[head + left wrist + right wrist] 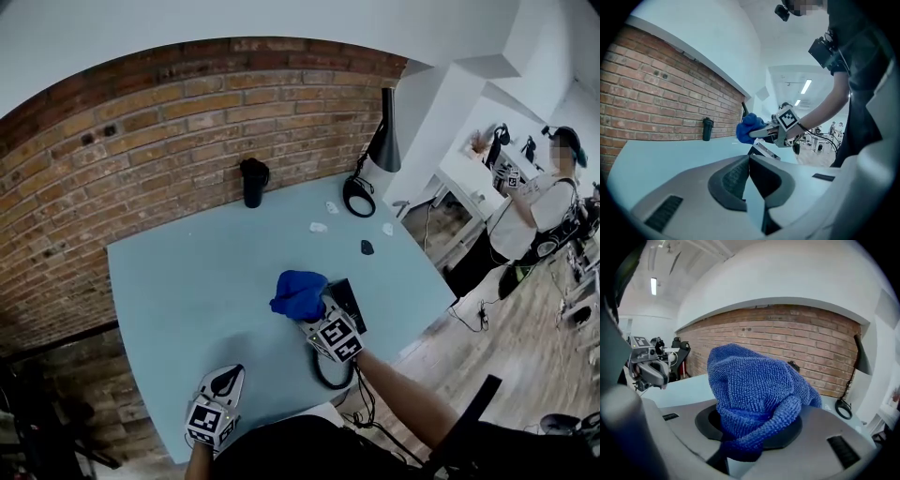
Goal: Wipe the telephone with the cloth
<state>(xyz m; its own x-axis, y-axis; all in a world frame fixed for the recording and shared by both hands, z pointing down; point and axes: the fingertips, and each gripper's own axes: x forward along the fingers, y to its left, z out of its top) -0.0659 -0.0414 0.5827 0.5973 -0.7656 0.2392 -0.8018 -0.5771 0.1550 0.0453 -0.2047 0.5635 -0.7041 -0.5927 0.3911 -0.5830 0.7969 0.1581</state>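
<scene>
A bunched blue cloth (298,294) hangs just above the light blue table (187,281), with my right gripper (315,315) shut on it. The cloth (754,399) fills the right gripper view and hides the fingertips of that gripper (757,430). The black telephone (346,296) lies right beside and partly under the cloth. In the left gripper view the telephone (764,149) shows below the cloth (749,127). My left gripper (225,377) rests near the table's front edge, well apart from the phone. Its jaws (749,158) meet at the tips with nothing between them.
A black cup (253,183) stands by the brick wall. A black lamp (382,141) with a cable ring (358,197) is at the far right corner. Small white scraps (319,227) and a dark bit (367,247) lie mid-table. A black cord loop (328,373) lies by the front edge. A person (539,202) stands off right.
</scene>
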